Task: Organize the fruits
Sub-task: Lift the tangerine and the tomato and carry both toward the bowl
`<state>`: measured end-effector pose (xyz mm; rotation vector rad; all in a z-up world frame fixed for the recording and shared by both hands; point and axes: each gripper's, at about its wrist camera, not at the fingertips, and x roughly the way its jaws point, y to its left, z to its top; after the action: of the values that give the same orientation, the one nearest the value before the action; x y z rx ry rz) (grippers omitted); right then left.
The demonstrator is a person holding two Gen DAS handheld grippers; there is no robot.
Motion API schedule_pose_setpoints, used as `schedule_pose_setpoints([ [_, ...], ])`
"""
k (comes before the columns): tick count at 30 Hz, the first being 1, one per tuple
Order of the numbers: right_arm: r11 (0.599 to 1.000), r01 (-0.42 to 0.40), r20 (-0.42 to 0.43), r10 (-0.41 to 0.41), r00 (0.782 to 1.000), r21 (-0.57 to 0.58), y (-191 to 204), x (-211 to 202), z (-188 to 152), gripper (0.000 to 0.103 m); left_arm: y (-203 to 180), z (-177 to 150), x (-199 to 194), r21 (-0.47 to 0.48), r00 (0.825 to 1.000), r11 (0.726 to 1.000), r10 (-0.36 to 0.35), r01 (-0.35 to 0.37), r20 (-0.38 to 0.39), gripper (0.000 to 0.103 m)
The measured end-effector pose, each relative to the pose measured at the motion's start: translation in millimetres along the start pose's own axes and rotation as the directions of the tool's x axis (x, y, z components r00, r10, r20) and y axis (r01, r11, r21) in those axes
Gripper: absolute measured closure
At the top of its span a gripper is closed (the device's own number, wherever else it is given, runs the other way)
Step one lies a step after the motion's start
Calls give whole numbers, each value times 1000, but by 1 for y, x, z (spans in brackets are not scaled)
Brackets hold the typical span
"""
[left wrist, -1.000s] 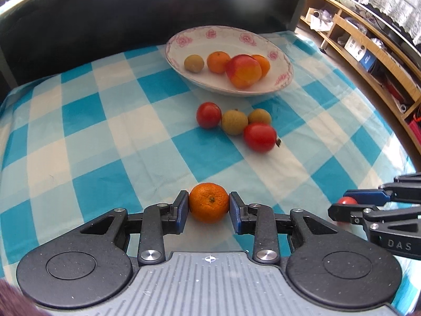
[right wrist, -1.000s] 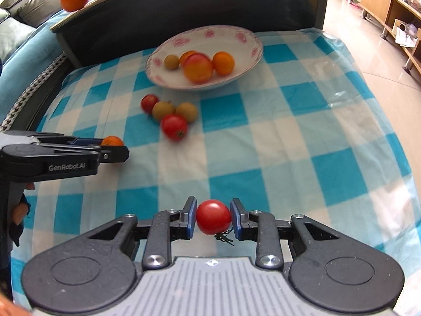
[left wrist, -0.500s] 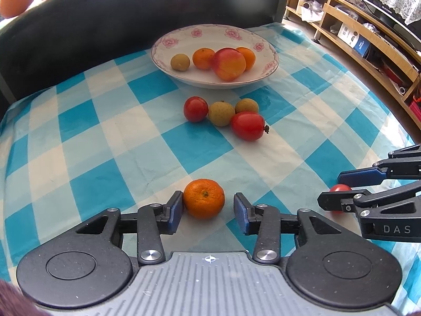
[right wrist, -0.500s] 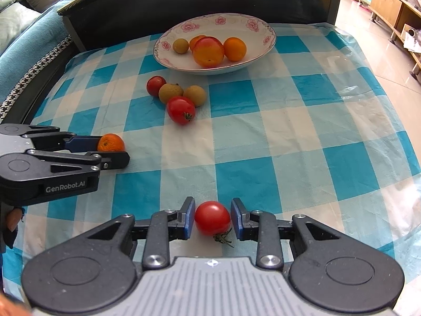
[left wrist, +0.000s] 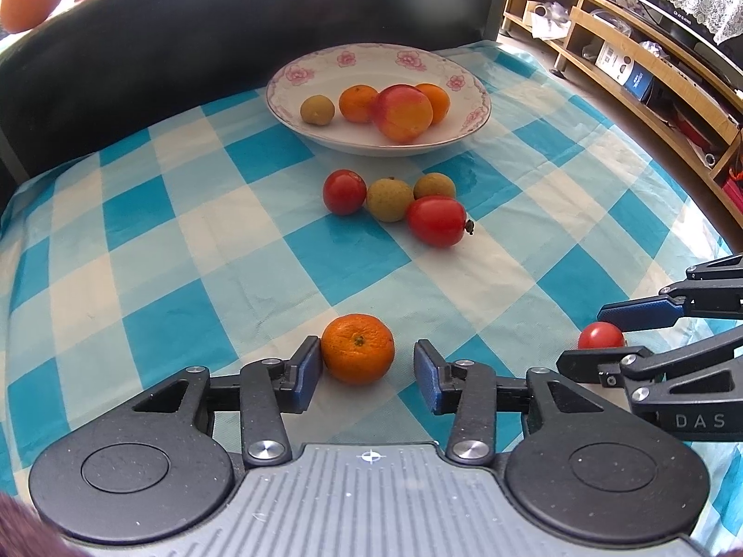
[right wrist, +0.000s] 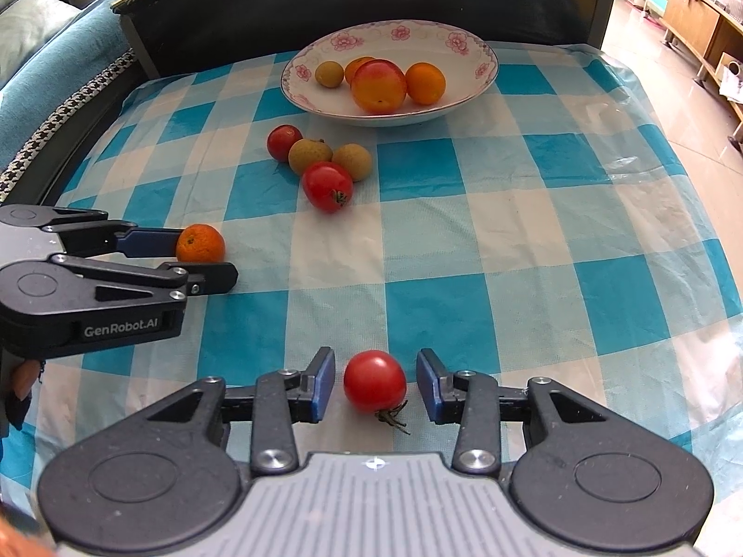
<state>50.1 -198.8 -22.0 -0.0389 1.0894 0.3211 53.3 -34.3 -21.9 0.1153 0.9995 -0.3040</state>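
My left gripper (left wrist: 368, 371) is open around a small orange mandarin (left wrist: 357, 348) that rests on the checked cloth; the mandarin touches the left pad. My right gripper (right wrist: 375, 383) is open around a red tomato (right wrist: 374, 380) with a stem, lying on the cloth with gaps on both sides. Each gripper shows in the other's view: the left gripper (right wrist: 204, 255) and the right gripper (left wrist: 599, 339). A white flowered bowl (left wrist: 464, 139) at the back holds a longan, two mandarins and a peach.
Two tomatoes (left wrist: 436, 222) and two longans (left wrist: 389, 198) lie in a cluster on the blue-and-white cloth (left wrist: 185, 255) before the bowl. A black headboard (left wrist: 185, 46) stands behind. Wooden shelves (left wrist: 650, 83) are at the right; a sofa (right wrist: 46, 69) is at the left.
Both grippers have opened. The mandarin and the tomato, held a second ago, now rest free on the cloth between the fingers. Both grippers have drawn back a little.
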Motion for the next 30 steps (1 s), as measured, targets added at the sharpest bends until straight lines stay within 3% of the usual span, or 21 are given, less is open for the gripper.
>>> schedule_pose_setpoints([
  [4,1000,-4,-4,4,1000,-11,2,1,0,56,-1,0,0,8,1000,1000,7,-7,-1,53],
  [6,1000,0,-5,0,1000,-20,3,1,0,56,-2,0,-1,10,1000,1000,12,-12,2,62],
  [10,999,10,-11,-10,1000,-42,7,1,-1,56,-2,1,-3,2,1000,1000,-2,2,1,62],
  [14,999,19,-9,-19,1000,-36,6,0,-1,66,-1,2,-5,-4,1000,1000,-10,10,4,62],
  [20,1000,9,-4,-9,1000,-14,2,-2,1,71,-2,3,-5,-6,1000,1000,-20,20,4,62],
  [30,1000,-9,23,8,1000,24,-7,-9,5,71,-4,4,-5,-9,999,999,-36,36,4,62],
])
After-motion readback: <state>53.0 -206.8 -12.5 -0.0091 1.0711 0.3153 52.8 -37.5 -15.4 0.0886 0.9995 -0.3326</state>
